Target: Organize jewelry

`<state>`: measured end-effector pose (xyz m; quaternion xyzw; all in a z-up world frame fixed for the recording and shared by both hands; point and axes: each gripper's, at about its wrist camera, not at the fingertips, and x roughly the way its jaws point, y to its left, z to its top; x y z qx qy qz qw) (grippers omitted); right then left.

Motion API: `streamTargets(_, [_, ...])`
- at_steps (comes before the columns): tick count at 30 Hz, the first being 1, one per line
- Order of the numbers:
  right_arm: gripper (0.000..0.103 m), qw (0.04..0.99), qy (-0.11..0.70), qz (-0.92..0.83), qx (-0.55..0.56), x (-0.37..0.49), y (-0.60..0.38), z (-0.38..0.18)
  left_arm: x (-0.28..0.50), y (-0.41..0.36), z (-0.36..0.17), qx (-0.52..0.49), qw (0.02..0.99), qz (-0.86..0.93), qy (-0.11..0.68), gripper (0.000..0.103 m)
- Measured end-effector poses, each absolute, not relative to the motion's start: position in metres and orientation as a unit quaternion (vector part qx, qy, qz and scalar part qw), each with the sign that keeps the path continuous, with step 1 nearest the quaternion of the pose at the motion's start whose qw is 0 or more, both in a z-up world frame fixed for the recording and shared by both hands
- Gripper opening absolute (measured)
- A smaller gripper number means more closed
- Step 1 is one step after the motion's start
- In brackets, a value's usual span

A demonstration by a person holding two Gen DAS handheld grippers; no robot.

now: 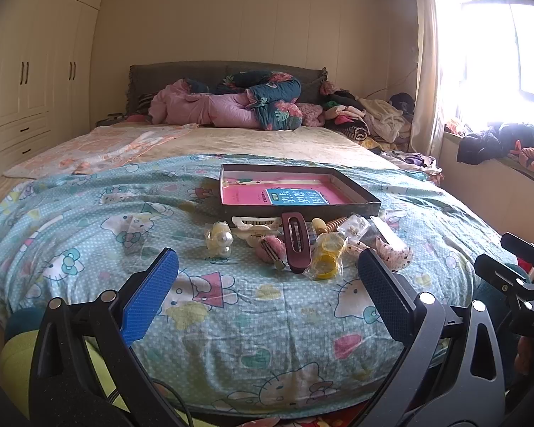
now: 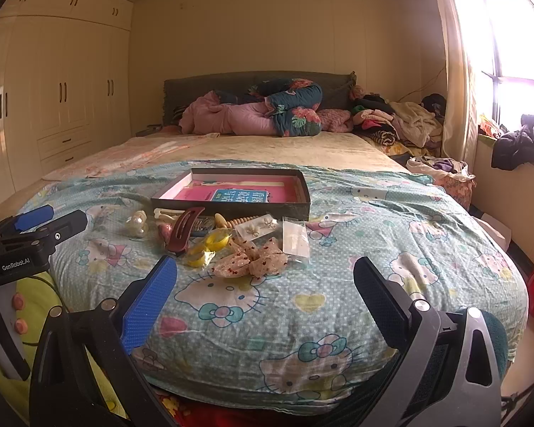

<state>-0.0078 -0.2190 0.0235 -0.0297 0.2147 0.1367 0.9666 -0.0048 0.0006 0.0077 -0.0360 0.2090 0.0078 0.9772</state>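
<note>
A pile of hair accessories and jewelry lies on the cartoon-cat bedspread, just in front of a shallow dark box (image 1: 368, 203) (image 2: 304, 192) with a pink and blue lining. In the pile I see a maroon hair clip (image 1: 295, 240) (image 2: 181, 229), yellow rings in a clear bag (image 1: 327, 254) (image 2: 213, 243), a pearl piece (image 1: 220, 240) (image 2: 137, 224), a dotted fabric bow (image 2: 252, 259) (image 1: 393, 254) and bagged earrings (image 2: 260, 227). My left gripper (image 1: 267, 263) and right gripper (image 2: 265, 268) both hover open near the bed's foot, short of the pile, holding nothing.
Bedding is bundled at the headboard (image 1: 238, 101), and clothes are heaped at the right (image 1: 373, 117). Wardrobes (image 1: 28, 82) line the left wall. A window ledge with clothes (image 1: 498, 142) runs along the right. The other gripper shows at each frame's side edge.
</note>
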Motion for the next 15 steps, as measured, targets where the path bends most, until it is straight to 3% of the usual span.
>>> streamTargets(15, [0.097,0.967,0.214,0.137,-0.031,-0.0079,-0.2188,0.0231,-0.0075,0.0017,0.0076,-0.037,0.977,0.008,0.208,0.093])
